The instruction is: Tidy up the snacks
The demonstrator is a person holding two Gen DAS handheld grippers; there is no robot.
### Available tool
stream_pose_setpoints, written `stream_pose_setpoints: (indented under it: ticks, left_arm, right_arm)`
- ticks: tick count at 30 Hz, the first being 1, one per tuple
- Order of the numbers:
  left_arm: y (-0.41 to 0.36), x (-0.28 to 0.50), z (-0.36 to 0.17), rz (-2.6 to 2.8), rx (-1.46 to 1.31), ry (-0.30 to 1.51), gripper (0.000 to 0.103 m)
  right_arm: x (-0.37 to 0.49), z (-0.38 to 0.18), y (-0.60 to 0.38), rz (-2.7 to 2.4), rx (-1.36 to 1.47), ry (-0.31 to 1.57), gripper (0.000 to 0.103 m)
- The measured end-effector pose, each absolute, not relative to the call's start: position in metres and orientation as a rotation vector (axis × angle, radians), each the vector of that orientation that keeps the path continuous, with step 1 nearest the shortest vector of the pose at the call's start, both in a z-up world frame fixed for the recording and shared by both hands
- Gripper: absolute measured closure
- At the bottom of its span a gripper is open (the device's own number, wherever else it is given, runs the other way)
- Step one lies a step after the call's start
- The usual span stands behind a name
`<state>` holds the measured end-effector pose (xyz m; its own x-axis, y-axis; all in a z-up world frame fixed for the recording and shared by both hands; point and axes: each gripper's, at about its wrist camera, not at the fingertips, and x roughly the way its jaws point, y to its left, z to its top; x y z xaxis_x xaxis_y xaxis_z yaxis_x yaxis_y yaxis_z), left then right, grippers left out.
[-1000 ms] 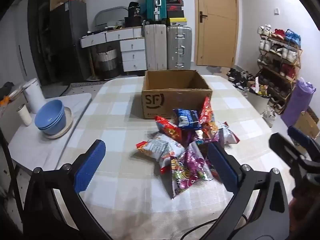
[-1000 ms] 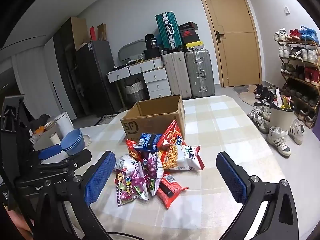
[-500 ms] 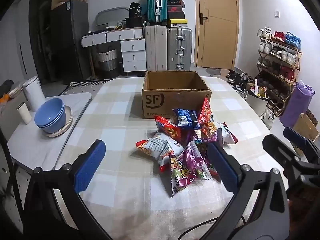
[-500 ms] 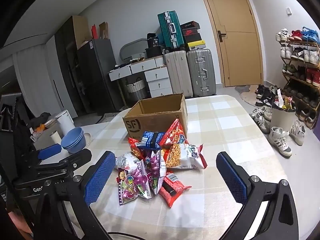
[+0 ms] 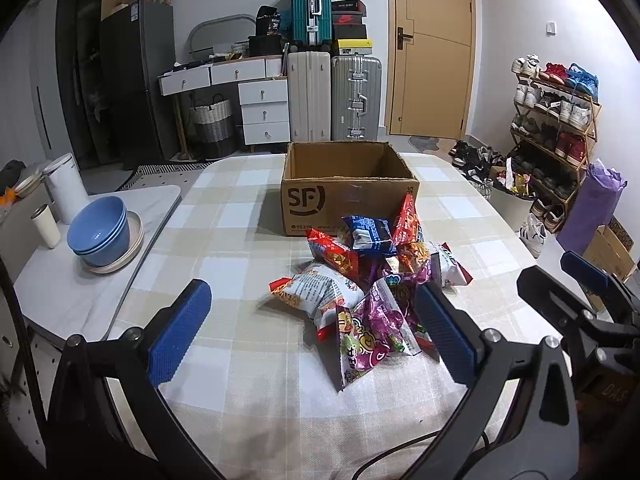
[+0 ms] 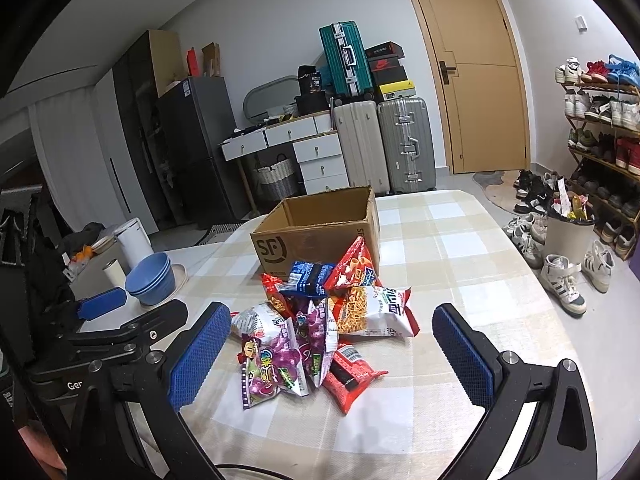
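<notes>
Snack packets (image 5: 372, 280), heaped on checked table (image 5: 224, 248), unsorted.

Pile lies just before open cardboard box (image 5: 348, 196), touching its near wall; box looks empty. Left gripper (image 5: 312, 328) and right gripper (image 6: 328, 356): both spread wide, holding nothing, poised short of pile. Purple packet (image 6: 276, 360) sits nearest, dead ahead of both, long axis running toward box. Neither gripper clearly closer; right looks better centred on pile, so likelier to reach first.

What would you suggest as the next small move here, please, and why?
Probably lower the open right gripper onto the purple snack bag nearest it: both grippers are empty, every packet lies in the pile, and the cardboard box behind looks empty.
</notes>
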<state>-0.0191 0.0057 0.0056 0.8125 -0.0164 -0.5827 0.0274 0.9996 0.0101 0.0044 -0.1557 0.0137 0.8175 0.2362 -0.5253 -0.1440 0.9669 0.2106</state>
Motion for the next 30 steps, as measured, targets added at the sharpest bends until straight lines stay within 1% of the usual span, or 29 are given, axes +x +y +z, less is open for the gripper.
stream_pose_setpoints:
  ticks: [30]
  left_arm:
    - [0.0136,-0.0136,-0.0003,-0.015,0.007,0.635,0.001]
  right_arm:
    - [0.0101,0.0074,-0.1474,0.237,0.146,0.604,0.000]
